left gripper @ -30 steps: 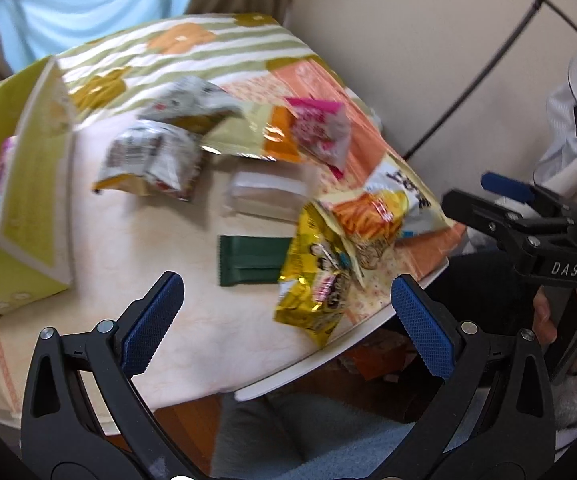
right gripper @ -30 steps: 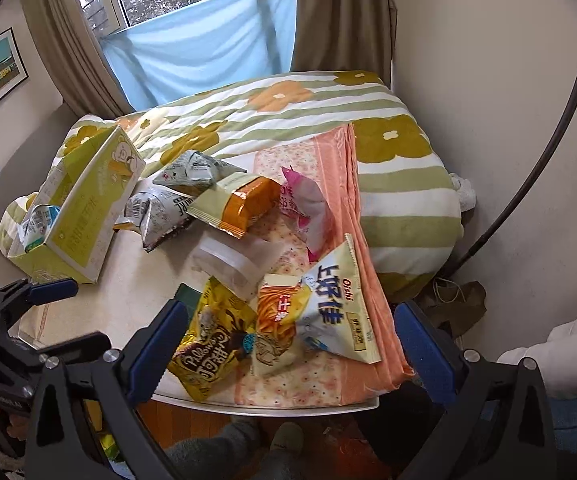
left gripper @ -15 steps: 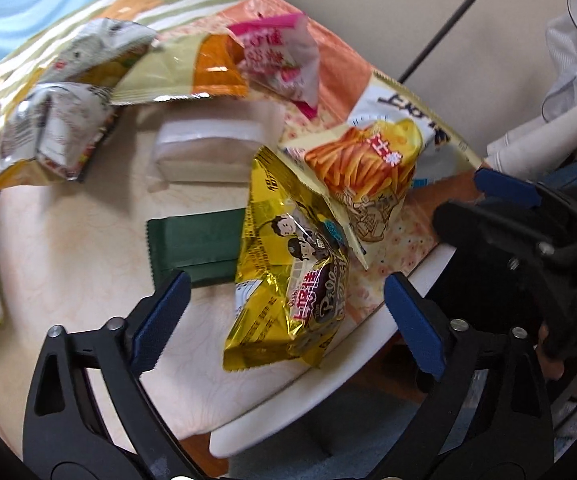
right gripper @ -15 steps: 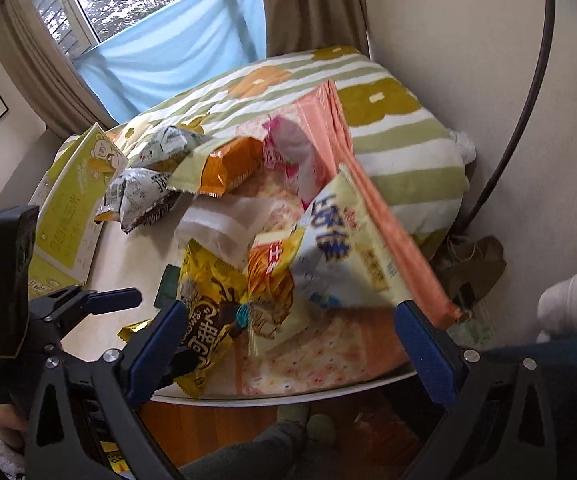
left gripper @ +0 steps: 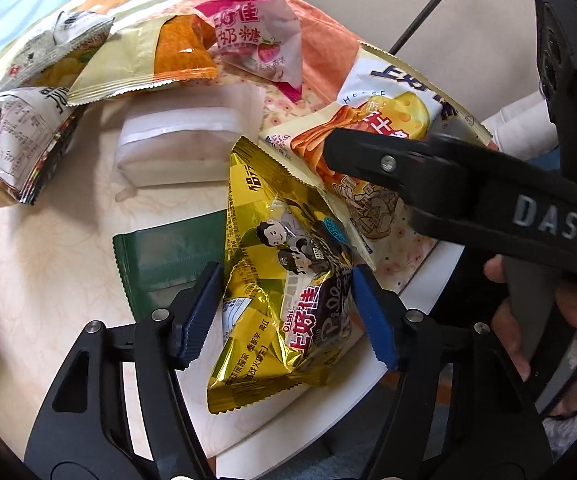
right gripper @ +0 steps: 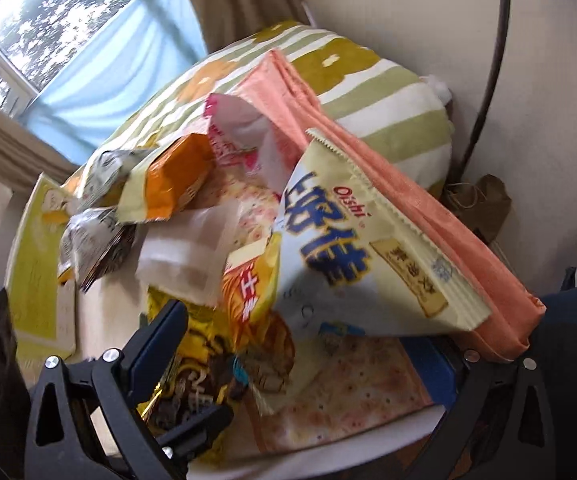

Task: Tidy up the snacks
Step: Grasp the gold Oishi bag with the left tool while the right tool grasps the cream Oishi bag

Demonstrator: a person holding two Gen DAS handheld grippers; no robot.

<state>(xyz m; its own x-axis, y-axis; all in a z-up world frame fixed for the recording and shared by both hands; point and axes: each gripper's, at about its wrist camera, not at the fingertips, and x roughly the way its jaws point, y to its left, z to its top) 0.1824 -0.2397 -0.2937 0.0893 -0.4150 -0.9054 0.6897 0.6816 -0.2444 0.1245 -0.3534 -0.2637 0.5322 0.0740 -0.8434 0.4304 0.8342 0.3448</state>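
left gripper (left gripper: pixel 284 312): jaws closing about the lower half of the gold snack bag (left gripper: pixel 284 280), blue pads at its two sides, firm contact not yet evident. the bag lies at the near edge of the white counter (left gripper: pixel 48 264), overlapping a dark green packet (left gripper: pixel 164 252). right gripper (right gripper: pixel 300 360): jaws spread wide, straddling the cheese-stick snack bag (right gripper: pixel 352 248), which rests on a floral cloth (right gripper: pixel 352 392) beside the gold bag; no grasp. beyond: a white wrapped block (left gripper: pixel 180 144), an orange-and-cream packet (left gripper: pixel 148 60), a pink milk-candy bag (left gripper: pixel 256 40) and grey-white bags (left gripper: pixel 16 136).
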